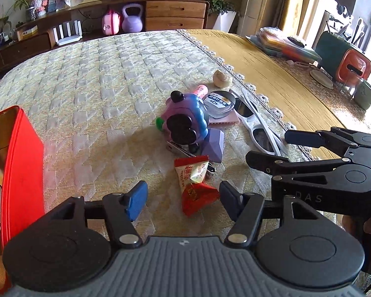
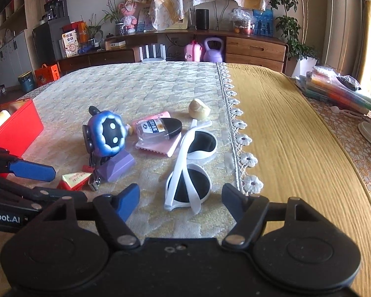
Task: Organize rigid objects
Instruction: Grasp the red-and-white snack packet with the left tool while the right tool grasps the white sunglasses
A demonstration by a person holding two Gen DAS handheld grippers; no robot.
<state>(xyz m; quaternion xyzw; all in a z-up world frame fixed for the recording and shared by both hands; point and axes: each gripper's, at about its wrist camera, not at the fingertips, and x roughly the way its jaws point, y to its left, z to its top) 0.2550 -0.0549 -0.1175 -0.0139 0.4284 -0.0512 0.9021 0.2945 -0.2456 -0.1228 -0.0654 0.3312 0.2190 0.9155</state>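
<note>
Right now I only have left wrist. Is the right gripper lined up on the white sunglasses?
Observer: Yes. The right gripper is open, and the white sunglasses lie just ahead between its fingers, untouched.
Operator: Temples folded?
Observer: One crosses over the lenses; the other sticks out away from the gripper.
Operator: Red tin contents?
Observer: A pale cylinder shows above the rim of the red tin.

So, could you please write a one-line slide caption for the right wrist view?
Open right gripper poised over white sunglasses on the quilted tablecloth, beside a blue figurine.
</note>
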